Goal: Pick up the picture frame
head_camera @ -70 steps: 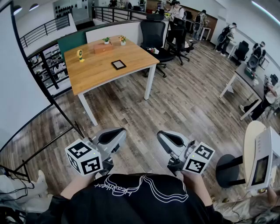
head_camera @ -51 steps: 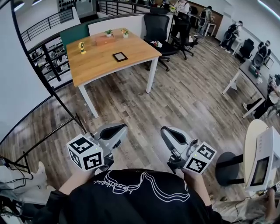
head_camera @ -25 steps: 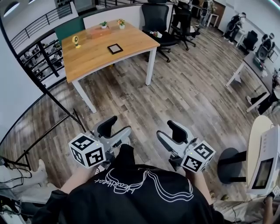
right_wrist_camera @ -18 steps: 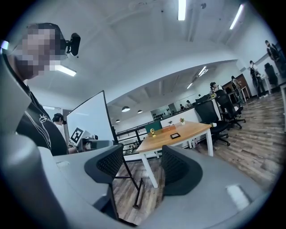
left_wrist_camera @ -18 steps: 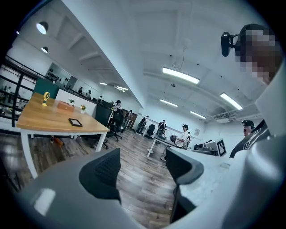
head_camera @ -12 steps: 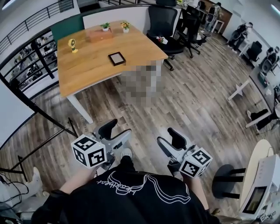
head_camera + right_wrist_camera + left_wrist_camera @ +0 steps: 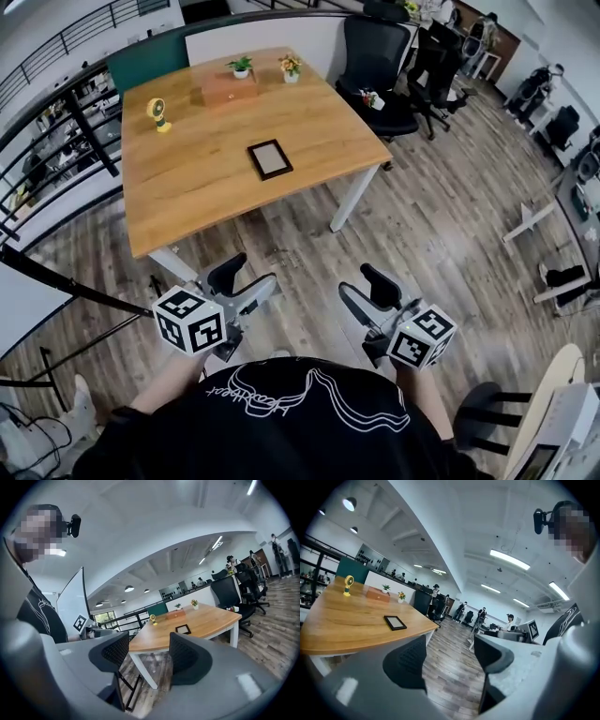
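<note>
Gaping empty, left tongs and right tongs hover well apart from the picture frame.

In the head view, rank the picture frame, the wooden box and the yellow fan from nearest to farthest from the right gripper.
1. The picture frame, lying in the middle of the table, nearest the right gripper.
2. The wooden box, at the table's far edge.
3. The yellow fan, at the far-left corner, farthest.
</note>
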The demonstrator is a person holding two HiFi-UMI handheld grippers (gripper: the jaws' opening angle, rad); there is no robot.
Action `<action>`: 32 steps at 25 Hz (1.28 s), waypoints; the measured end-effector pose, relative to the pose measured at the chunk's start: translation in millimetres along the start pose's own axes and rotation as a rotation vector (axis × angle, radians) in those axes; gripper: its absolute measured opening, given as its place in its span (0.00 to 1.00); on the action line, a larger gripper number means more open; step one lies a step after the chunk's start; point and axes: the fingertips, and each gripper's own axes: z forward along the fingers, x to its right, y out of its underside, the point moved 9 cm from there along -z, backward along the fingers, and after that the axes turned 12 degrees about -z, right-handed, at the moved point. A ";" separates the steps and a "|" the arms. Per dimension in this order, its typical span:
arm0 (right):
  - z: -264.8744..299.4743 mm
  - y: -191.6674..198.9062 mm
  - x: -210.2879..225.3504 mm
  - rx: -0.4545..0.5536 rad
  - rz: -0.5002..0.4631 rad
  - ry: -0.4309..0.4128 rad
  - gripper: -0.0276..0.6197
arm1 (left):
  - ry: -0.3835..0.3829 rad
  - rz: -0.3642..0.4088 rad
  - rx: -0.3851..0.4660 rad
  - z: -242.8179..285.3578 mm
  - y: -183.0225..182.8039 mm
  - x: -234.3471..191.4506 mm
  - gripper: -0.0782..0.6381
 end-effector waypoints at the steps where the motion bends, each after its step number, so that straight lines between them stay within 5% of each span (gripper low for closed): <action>1: 7.6 0.9 6.5 -0.009 0.005 0.002 0.47 | -0.002 -0.007 0.001 4.9 -4.4 -7.2 0.53; 13: 112.7 -12.9 91.6 -0.053 0.023 -0.093 0.46 | -0.067 -0.087 0.001 71.4 -43.8 -84.1 0.53; 32: 364.5 -31.7 284.4 -0.300 0.008 -0.453 0.44 | -0.383 -0.167 0.076 222.7 -132.9 -245.7 0.53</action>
